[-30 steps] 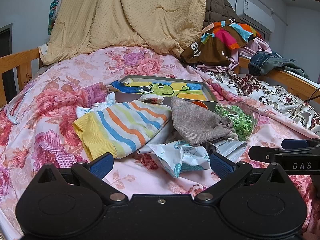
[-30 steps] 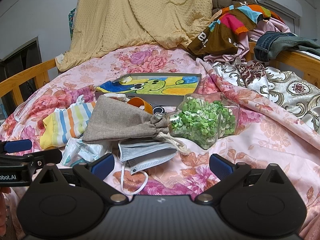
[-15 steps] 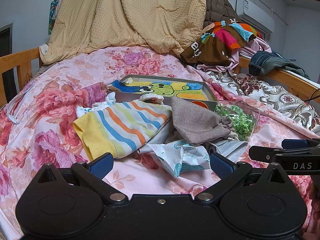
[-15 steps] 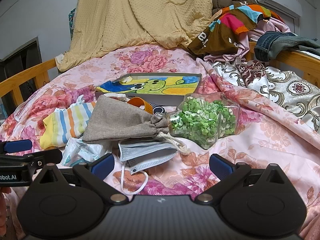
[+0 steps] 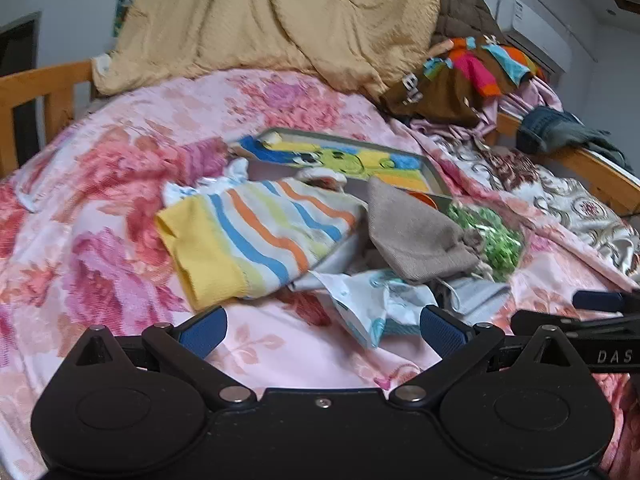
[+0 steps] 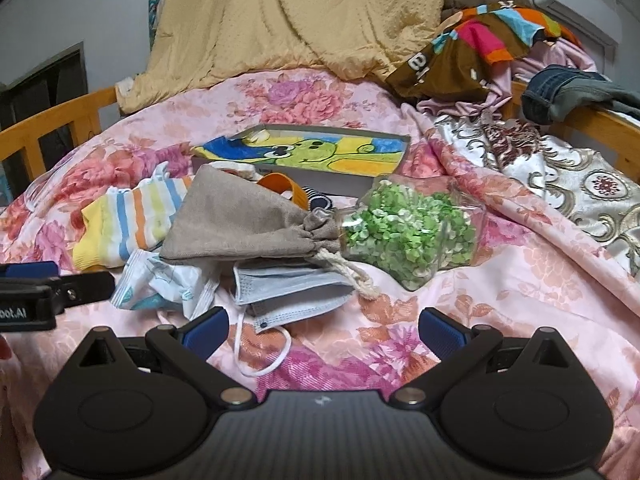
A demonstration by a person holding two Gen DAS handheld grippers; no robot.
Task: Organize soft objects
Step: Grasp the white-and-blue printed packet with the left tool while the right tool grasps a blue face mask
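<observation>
**Soft clutter lying mid-bed, both tools gaping**

Floral pink bedding (image 6: 500,280) is carrying a small heap near the middle of the bed. Lying there are a striped cloth (image 5: 256,240), a grey drawstring pouch (image 6: 236,224) resting partly over a blue face mask (image 6: 288,292), a crumpled printed wrapper (image 6: 164,284), and a clear bag of green pieces (image 6: 408,232) touching the pouch's neck. Behind them a cartoon-printed box (image 6: 304,156) is sitting toward the headboard side. The left tool (image 5: 320,326) is hovering wide open just before the wrapper, gripping nothing. The right tool (image 6: 322,326) is hovering wide open over the mask's ear loop, also gripping nothing.
</observation>
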